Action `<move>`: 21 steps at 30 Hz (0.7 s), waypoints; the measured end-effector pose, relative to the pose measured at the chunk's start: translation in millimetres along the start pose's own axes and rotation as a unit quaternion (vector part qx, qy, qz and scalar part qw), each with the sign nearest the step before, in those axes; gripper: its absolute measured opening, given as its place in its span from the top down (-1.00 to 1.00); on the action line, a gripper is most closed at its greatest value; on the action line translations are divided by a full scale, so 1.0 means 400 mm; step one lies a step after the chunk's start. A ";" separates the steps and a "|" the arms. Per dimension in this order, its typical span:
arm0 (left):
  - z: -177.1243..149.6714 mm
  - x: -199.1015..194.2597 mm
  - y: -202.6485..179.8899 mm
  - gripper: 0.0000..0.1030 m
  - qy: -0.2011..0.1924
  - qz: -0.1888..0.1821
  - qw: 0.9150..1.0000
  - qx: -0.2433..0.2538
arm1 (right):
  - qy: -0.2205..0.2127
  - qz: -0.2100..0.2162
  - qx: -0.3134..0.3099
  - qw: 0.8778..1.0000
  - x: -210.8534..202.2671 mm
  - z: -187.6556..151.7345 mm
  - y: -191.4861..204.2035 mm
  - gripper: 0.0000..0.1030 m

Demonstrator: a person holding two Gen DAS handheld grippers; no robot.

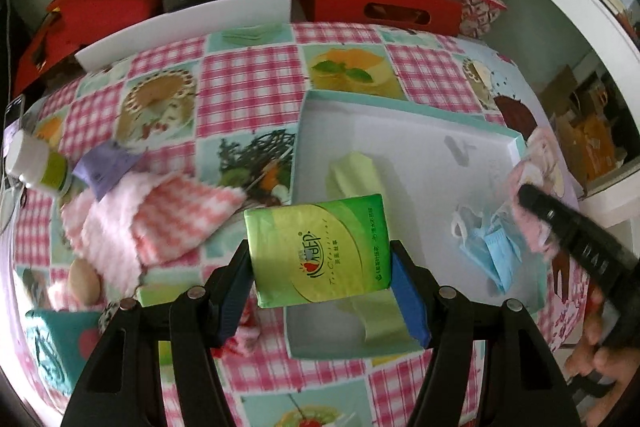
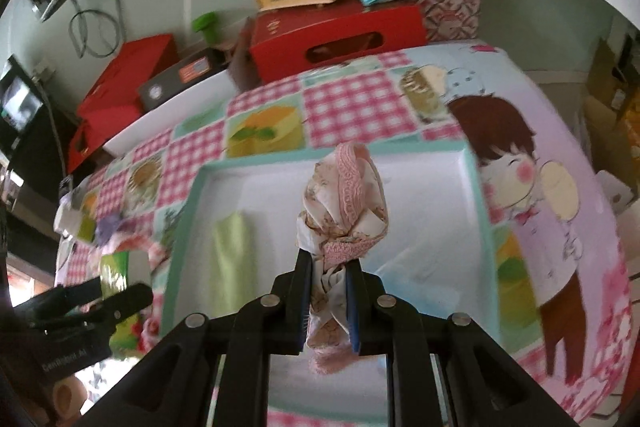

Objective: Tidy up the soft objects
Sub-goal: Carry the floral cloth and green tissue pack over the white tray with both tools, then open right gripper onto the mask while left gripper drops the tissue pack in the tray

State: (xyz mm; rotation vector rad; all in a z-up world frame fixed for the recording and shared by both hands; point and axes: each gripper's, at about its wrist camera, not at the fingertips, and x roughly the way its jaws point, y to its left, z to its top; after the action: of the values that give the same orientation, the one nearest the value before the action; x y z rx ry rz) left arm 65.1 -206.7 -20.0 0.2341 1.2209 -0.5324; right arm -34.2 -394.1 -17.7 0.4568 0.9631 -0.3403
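Gripping glossy green tissue pack (image 1: 318, 251) | crumpled pink lace-trimmed cloth (image 2: 344, 203)

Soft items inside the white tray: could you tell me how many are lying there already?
2 seen: a light green cloth near the tray middle-left, and a blue face mask toward its right side. The held tissue pack may hide more.

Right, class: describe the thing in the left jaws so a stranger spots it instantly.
Find the shallow white tray with a teal rim on the checked tablecloth. At its near-left edge, the left gripper clamps a green tissue pack: glossy and printed, unlike the plain pale-green cloth behind.
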 end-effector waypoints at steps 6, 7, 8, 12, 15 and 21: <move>0.031 0.051 -0.033 -0.30 0.013 0.006 1.000 0.017 | 0.014 -0.030 0.022 0.999 0.049 0.039 -0.077 0.68; 0.035 0.058 -0.038 -0.30 0.015 0.006 1.000 0.019 | 0.020 -0.032 0.022 0.999 0.060 0.042 -0.085 0.68; 0.039 0.065 -0.042 -0.30 0.017 0.006 1.000 0.019 | 0.024 -0.034 0.020 0.999 0.069 0.042 -0.090 0.68; 0.056 0.090 -0.060 -0.30 0.024 0.002 1.000 0.019 | 0.038 -0.038 0.011 0.998 0.094 0.041 -0.099 0.67; 0.068 0.094 -0.081 -0.30 0.019 0.001 0.999 0.027 | 0.048 -0.038 0.010 0.998 0.108 0.040 -0.105 0.66; 0.085 0.082 -0.103 -0.79 -0.004 -0.006 0.999 0.037 | 0.060 -0.038 -0.001 0.997 0.119 0.037 -0.099 0.60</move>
State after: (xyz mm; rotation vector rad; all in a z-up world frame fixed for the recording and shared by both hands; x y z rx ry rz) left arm 80.2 -265.9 -34.6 0.2861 1.1971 -0.5890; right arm -17.2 -439.3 -59.2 0.4426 1.0997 -0.3831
